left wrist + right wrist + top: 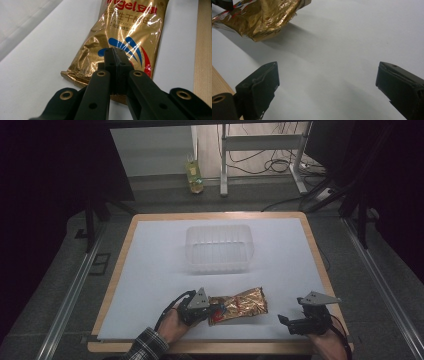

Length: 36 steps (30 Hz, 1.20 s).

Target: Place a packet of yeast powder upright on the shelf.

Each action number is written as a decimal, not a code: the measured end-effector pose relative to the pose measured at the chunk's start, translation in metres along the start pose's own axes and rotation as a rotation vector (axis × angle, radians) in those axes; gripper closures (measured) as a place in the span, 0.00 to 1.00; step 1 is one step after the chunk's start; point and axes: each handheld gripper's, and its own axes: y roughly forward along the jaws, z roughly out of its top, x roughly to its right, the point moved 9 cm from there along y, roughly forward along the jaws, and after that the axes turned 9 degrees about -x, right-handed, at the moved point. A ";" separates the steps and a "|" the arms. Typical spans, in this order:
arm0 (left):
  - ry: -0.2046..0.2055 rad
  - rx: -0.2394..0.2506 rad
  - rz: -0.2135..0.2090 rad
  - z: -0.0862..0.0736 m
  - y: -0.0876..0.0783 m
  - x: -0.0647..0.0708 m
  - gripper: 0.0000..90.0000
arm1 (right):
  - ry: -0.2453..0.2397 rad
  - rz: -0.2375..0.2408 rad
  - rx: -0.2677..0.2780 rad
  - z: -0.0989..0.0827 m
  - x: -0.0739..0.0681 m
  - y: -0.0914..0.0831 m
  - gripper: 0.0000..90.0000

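Note:
A crumpled gold foil bag [242,304] with blue and red print lies on the white sheet near the front edge. My left gripper [214,309] is at the bag's left end. In the left gripper view its jaws [116,53] are pressed flat together, with the tips over the bag [120,30]. I cannot tell whether any foil is pinched between them. My right gripper [287,324] rests to the right of the bag, apart from it. Its jaws [327,67] stand wide open over bare sheet, and the bag [262,17] is farther off at the upper left.
A clear plastic tub [220,265] stands past the bag in the middle of the white sheet [150,270]. The wooden table edge [320,270] frames the sheet. A bottle of yellow liquid [194,177] stands on the floor beyond the table.

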 end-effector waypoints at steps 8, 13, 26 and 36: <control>-0.012 -0.007 0.003 -0.003 -0.001 0.000 1.00 | 0.016 0.025 0.003 0.002 -0.002 -0.003 0.06; -0.016 -0.018 0.004 -0.006 -0.001 -0.001 1.00 | 0.023 0.045 0.008 0.004 -0.004 -0.004 0.06; -0.007 -0.070 0.017 -0.015 0.004 -0.003 1.00 | 0.046 0.127 -0.002 0.013 -0.014 -0.003 0.06; -0.001 -0.063 0.017 -0.015 0.004 -0.003 1.00 | 0.119 0.217 -0.015 0.021 -0.022 0.002 0.06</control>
